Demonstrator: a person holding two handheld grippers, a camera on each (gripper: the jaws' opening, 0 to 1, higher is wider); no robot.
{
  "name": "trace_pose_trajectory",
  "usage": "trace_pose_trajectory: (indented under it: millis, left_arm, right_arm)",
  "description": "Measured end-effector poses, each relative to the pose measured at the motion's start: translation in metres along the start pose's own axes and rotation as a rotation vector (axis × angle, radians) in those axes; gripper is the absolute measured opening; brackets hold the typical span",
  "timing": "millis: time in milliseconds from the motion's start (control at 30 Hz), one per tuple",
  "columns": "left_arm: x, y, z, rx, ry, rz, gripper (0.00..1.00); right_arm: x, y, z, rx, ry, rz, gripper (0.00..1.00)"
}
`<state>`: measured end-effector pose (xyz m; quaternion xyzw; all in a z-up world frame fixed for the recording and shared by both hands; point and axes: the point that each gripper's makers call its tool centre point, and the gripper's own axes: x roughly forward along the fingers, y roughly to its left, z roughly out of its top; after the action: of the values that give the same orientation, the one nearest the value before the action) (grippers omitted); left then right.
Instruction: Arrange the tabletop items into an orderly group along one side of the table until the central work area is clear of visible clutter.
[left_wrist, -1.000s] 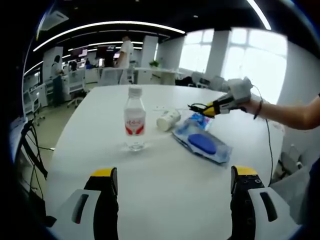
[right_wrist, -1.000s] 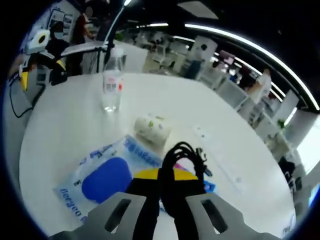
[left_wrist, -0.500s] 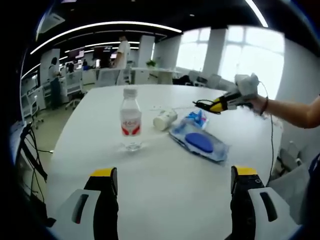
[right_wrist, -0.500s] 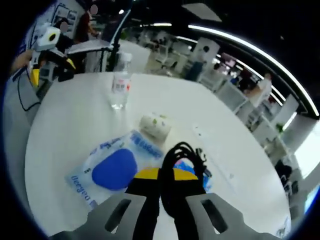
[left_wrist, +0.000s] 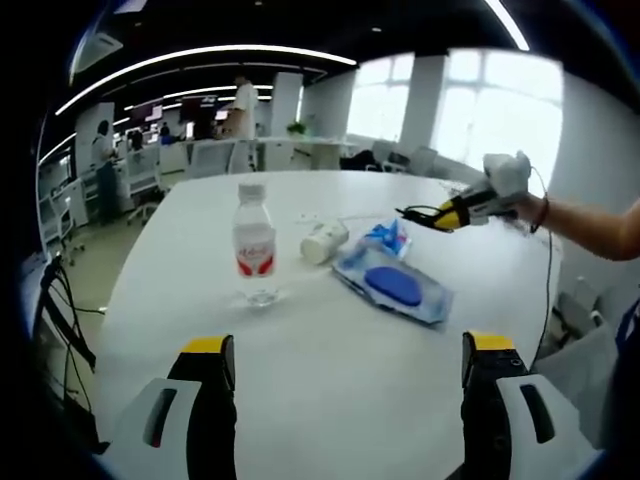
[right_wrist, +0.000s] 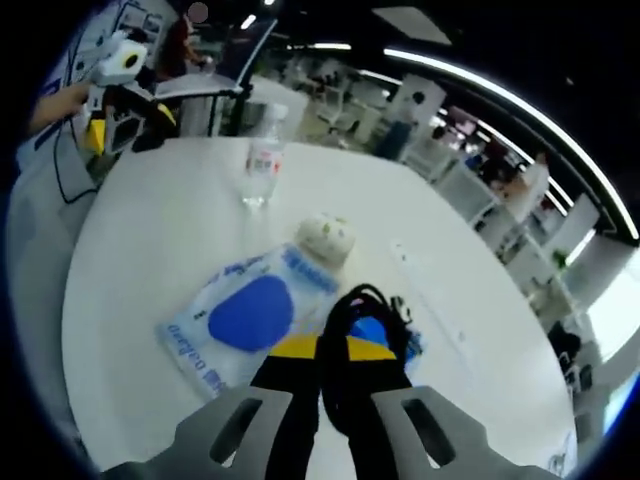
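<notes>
The left claw hangs low over the near edge of the white counter, jaws spread wide with nothing between them. Ahead of it and to its left stands an upright water bottle; ahead and right lie a tipped cup and a blue wipes packet. The right claw is clamped on a coiled black cable, held above the packet, judged lifted for carrying to one side.
</notes>
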<state>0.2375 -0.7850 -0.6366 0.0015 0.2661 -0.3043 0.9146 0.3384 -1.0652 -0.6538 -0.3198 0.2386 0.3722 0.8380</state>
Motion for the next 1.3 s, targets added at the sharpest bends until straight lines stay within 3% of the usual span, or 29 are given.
trace_pose_trajectory:
  millis: [700,1300]
  left_arm:
    - [-0.003,-0.009,0.002,0.020,-0.002,-0.005,0.92]
    - [-0.006,-0.013,0.004,0.007,-0.015,-0.017,0.92]
  right_arm:
    - [-0.029,0.034,-0.031,0.017,0.041,0.033,0.03]
    - [-0.036,0.058,-0.059,0.017,0.096,0.058,0.03]
